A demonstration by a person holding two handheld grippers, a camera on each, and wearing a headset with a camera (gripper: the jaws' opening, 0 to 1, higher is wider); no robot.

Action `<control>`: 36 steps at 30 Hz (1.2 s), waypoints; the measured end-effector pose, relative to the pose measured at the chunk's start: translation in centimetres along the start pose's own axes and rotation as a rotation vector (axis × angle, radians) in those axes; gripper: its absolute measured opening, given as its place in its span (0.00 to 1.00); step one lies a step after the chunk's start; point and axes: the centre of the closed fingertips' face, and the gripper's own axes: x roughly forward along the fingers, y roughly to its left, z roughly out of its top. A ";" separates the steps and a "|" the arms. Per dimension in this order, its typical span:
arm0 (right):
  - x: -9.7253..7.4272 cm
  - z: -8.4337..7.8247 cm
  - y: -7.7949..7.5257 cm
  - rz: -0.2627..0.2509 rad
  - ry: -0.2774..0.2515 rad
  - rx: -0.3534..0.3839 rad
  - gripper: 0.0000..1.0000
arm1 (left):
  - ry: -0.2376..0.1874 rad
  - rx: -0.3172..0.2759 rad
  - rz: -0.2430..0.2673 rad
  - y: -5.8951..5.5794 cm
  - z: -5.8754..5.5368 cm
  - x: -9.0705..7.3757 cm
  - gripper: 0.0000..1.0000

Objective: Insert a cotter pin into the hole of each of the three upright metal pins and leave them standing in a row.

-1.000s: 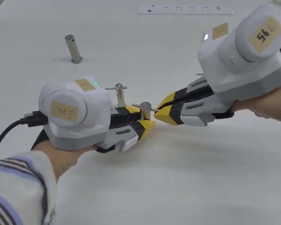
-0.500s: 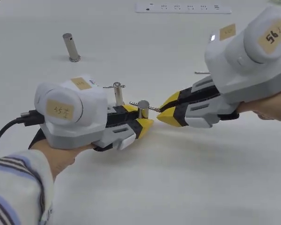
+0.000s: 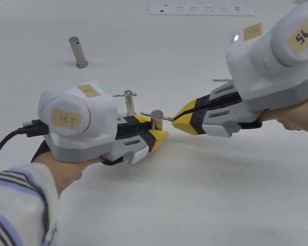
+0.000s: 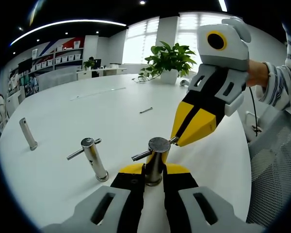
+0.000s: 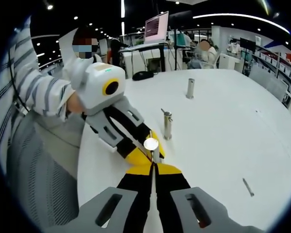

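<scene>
While your left gripper (image 3: 155, 128) sits low on the table (image 3: 159, 205) at centre frame in the head view, its jaws are closed around the lower shaft of the held pin (image 3: 157, 119), which stands upright between the yellow tips. In the left gripper view this held pin (image 4: 156, 162) rises at bottom centre, just above the left gripper (image 4: 154, 170).

Cotter pin (image 3: 146, 114): it lies crosswise through the hole under the held pin's head, one end sticking out to the left. Your right gripper (image 3: 175, 120) comes in from the right. Its jaws are pinched nearly together on the other end of the cotter pin, right beside the held pin's head. The left gripper view shows the right gripper (image 4: 177, 141) tip meeting that end. In the right gripper view the right gripper (image 5: 154, 167) shows only a thin slit between the jaws.

Second pin (image 3: 129, 102): upright just behind the left gripper, with a fitted cotter pin (image 3: 124, 95) crosswise through it.

Bare pin (image 3: 77, 51): upright at upper left, well apart from the other two.

Loose cotter pin (image 3: 222, 80): flat on the table, beside the right gripper's body.

Power strip (image 3: 200, 8): along the top edge.
</scene>
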 end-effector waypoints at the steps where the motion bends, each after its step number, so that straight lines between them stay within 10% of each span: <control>1: 0.0 0.1 0.0 0.000 -0.003 0.003 0.04 | 0.000 0.000 0.000 0.0 0.0 0.0 0.12; 36: 0.9 1.2 0.2 -0.012 -0.063 0.023 0.18 | 0.008 0.014 -0.002 0.1 0.0 0.1 0.13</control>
